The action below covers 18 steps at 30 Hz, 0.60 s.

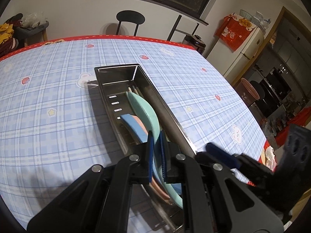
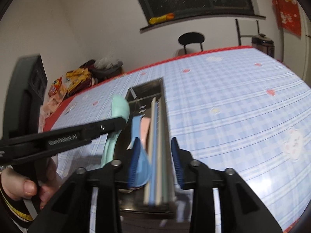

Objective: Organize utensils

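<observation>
In your left wrist view, your left gripper [image 1: 156, 153] sits at 6 o'clock, low in the picture. Its two blue pads are pressed onto the handle of a long mint-green plastic spoon [image 1: 144, 108], one pad on each side. The spoon's round end points up toward 12 o'clock, over a long shiny metal tray [image 1: 118, 71]. The tray lies on a table with a blue checked cloth [image 1: 48, 89] (the cloth has little bears and strawberries on it). Inside the tray, a blue plastic spoon [image 1: 131, 125] and a pink plastic spoon [image 1: 141, 125] lie just to the left of the green one. Some pale chopsticks [image 1: 134, 89] poke out past the green spoon's tip. Your right gripper [image 1: 221, 155] shows at 4 o'clock, blurry, near the tray's close corner.

In your right wrist view, your right gripper [image 2: 155, 159] is at 6 o'clock with its blue pads spread wide apart, holding nothing. The tray [image 2: 165, 104] runs between them toward 12 o'clock. The chopsticks [image 2: 155, 136] lie along its right side, and the blue spoon [image 2: 141, 161] and pink spoon [image 2: 144, 128] lie on its left side. At 9 o'clock, your left gripper [image 2: 122, 119] reaches in with the green spoon [image 2: 119, 106], which is at the tray's left wall. Your left hand [image 2: 21, 186] is at 8 o'clock.
</observation>
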Available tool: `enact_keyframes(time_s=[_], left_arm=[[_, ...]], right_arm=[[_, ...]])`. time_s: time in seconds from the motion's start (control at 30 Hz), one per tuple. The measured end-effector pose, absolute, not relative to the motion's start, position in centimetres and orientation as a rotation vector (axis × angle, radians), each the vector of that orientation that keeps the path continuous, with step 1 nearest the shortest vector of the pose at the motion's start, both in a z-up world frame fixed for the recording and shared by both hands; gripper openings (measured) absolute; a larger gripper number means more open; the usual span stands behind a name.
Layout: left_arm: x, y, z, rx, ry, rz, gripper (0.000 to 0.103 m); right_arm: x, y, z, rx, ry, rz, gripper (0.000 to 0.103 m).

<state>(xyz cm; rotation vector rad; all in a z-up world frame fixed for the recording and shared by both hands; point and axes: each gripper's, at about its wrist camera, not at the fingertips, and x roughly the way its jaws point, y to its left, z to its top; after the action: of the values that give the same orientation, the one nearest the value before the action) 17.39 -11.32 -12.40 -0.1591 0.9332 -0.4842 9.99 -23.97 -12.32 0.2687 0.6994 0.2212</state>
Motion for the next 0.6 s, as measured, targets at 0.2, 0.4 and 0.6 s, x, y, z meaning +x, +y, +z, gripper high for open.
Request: enact_keyframes(time_s=[0.2,0.4,0.6], left_arm=[[18.4,-13.0,-13.2,-0.171,0.957,-0.482,0.01],[19.4,-14.5,-13.8,-0.155,0.973,-0.47,0.009],[18.5,-13.7,-12.3,-0.119,0.925,-0.429,0.009]], right_arm=[[9.6,-26.8,-11.5,0.308,0.666,0.192,0.061],[9.2,-27.9,-11.8,0.314,0.672,0.182,0.063],[8.8,-28.3,-11.5,0.31,0.673,0.172,0.071]])
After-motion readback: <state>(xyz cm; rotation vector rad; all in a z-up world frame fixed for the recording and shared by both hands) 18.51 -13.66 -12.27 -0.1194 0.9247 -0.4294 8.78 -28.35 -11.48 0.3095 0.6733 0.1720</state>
